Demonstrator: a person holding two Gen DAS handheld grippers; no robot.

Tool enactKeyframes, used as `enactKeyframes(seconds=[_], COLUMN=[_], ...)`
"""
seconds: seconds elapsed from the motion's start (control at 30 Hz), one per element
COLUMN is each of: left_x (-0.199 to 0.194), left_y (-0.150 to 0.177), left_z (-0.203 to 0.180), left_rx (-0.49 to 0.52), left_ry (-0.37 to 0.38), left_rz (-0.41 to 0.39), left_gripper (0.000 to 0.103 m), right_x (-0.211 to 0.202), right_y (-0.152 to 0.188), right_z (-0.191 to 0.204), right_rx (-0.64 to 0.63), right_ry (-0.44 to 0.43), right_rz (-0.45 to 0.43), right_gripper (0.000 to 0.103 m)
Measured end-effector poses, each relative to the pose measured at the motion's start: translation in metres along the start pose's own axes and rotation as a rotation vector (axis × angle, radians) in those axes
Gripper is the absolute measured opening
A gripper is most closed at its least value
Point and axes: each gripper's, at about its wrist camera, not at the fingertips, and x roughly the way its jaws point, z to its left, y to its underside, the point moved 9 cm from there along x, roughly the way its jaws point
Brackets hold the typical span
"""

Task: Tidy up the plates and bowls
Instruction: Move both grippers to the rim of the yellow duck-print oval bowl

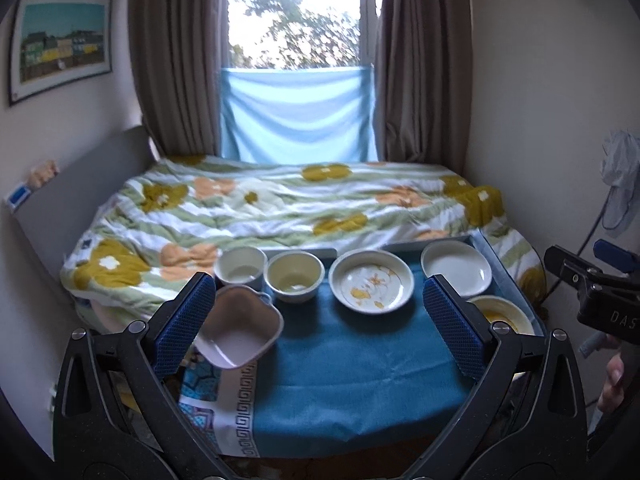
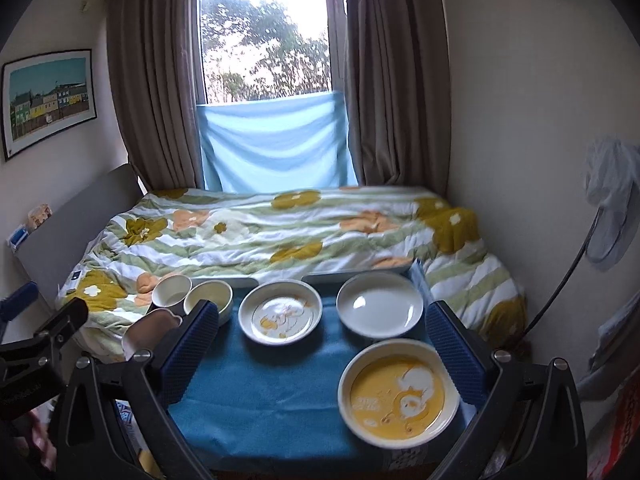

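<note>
Crockery's looking slick and breakable; both grippers, left gripper [image 1: 320, 320] and right gripper [image 2: 322, 348], are hanging wide apart, so I'm guessing pinching the yellow bowl [image 2: 398, 394] by its rim.

On the cloth-covered table [image 2: 256, 412], a back row runs left to right: cup [image 2: 171, 290], small bowl [image 2: 210, 298], patterned plate [image 2: 280, 311], plain plate [image 2: 379, 304]. In front of the plain plate sits the big bowl [image 2: 398, 394], near the table's right edge. The handled dish [image 1: 239, 326] is at the front left, just before the cup. Behind the table lies the bed [image 2: 280, 232], and behind that the window [image 2: 266, 44].
</note>
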Motion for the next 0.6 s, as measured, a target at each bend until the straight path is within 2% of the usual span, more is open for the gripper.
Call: enactKeyframes(seconds=[0.13, 0.23, 0.33, 0.43, 0.53, 0.6], left_x=[0.042, 0.078, 0.105, 0.134, 0.162, 0.177], left_y=[0.032, 0.066, 0.097, 0.125, 0.151, 0.164], left_z=[-0.025, -0.052, -0.081, -0.114, -0.151, -0.171], left_rx=[0.035, 0.037, 0.026, 0.047, 0.021, 0.006], left_ry=[0.092, 0.162, 0.234, 0.276, 0.355, 0.359], left_rz=[0.132, 0.260, 0.358, 0.430, 0.526, 0.564], left_gripper=[0.103, 0.103, 0.103, 0.103, 0.101, 0.098], right_x=[0.020, 0.033, 0.051, 0.067, 0.087, 0.099], right_y=[0.036, 0.066, 0.097, 0.122, 0.142, 0.149], right_z=[-0.022, -0.043, -0.074, -0.104, -0.134, -0.148], right_rx=[0.057, 0.122, 0.179, 0.197, 0.196, 0.186], right_ry=[0.030, 0.001, 0.008, 0.013, 0.000, -0.010], right_rz=[0.106, 0.175, 0.240, 0.295, 0.350, 0.371], right_gripper=[0.103, 0.103, 0.103, 0.103, 0.103, 0.102])
